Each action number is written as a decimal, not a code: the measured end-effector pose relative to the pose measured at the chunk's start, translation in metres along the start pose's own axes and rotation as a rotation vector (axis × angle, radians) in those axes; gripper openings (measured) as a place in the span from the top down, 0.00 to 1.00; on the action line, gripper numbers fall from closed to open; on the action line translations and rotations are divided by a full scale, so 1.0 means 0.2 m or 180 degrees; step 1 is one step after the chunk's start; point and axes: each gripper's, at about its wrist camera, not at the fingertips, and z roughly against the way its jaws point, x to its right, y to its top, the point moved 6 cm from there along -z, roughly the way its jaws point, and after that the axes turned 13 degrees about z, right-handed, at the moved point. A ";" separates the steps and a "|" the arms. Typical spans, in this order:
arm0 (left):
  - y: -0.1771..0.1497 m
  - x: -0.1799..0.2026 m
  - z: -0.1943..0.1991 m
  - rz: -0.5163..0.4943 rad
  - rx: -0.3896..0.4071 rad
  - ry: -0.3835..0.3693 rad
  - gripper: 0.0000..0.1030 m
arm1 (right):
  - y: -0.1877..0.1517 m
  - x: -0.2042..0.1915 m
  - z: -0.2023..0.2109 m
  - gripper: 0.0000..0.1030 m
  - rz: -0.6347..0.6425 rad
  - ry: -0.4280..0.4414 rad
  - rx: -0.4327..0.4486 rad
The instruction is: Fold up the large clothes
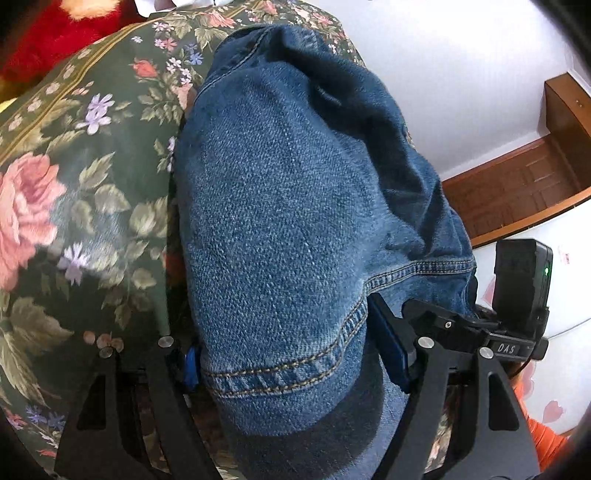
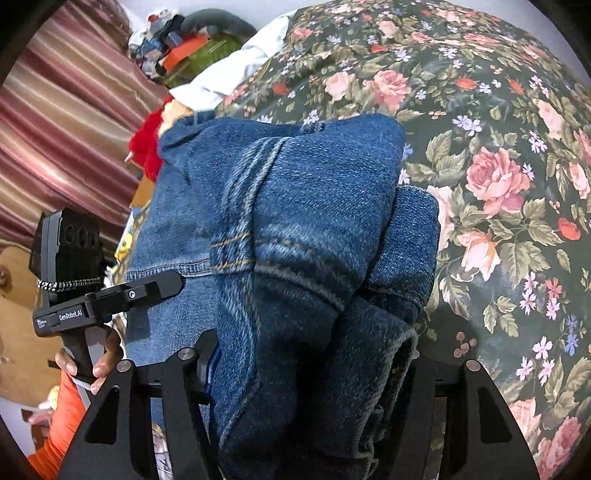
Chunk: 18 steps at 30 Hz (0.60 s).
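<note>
So there's a pair of blue jeans [image 1: 291, 206], bunched up and lifted over a bed with a dark green floral bedspread [image 1: 85, 177]. Both grippers have hold of them.

In the left wrist view, the left hand-held gripper [image 1: 284, 362] is clamped on a hemmed edge of the jeans, the denim with its tan stitching squeezed between the two black fingers. The rest of the fabric balloons up and away from it in one big rounded fold, with the bedspread off to the left. A red plush thing [image 1: 55, 33] sits at the top left corner, and a brown wooden door [image 1: 517, 188] shows against the white wall on the right.

In the right wrist view, the right hand-held gripper [image 2: 310, 373] is clenched on a thick wad of denim, several layers and a fat seam crossing right above its fingers. The jeans hang in front of the bedspread, which fills the right side. The left gripper shows at the left edge, held by a bare hand [image 2: 92, 365] with an orange sleeve [image 2: 62, 417] below it. A striped reddish curtain [image 2: 70, 110] hangs behind.
</note>
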 end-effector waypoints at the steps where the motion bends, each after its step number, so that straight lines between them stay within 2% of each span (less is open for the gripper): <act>1: -0.01 0.00 0.02 -0.0019 0.0037 0.0054 0.25 | 0.00 0.00 0.00 0.38 0.0024 0.0001 -0.0028; 4: -0.04 0.01 0.09 -0.0124 0.0273 0.0340 0.25 | -0.01 -0.01 0.03 0.38 0.0115 -0.0017 -0.0087; 8: -0.10 0.10 0.23 -0.0572 0.0744 0.0924 0.25 | -0.06 -0.02 0.10 0.35 0.0358 -0.0248 -0.0097; 12: -0.19 0.15 0.25 -0.0767 0.0705 0.1050 0.25 | -0.11 -0.05 0.20 0.31 0.0642 -0.0490 -0.0059; 14: -0.24 0.16 0.22 -0.0885 0.0648 0.1157 0.24 | -0.14 -0.05 0.22 0.17 0.0795 -0.0657 -0.0085; 16: -0.29 0.14 0.19 -0.0936 0.0658 0.1254 0.22 | -0.18 -0.04 0.25 0.13 0.0908 -0.0761 -0.0081; 18: -0.31 0.11 0.19 -0.0891 0.0662 0.1288 0.21 | -0.22 -0.03 0.26 0.12 0.0951 -0.0713 -0.0117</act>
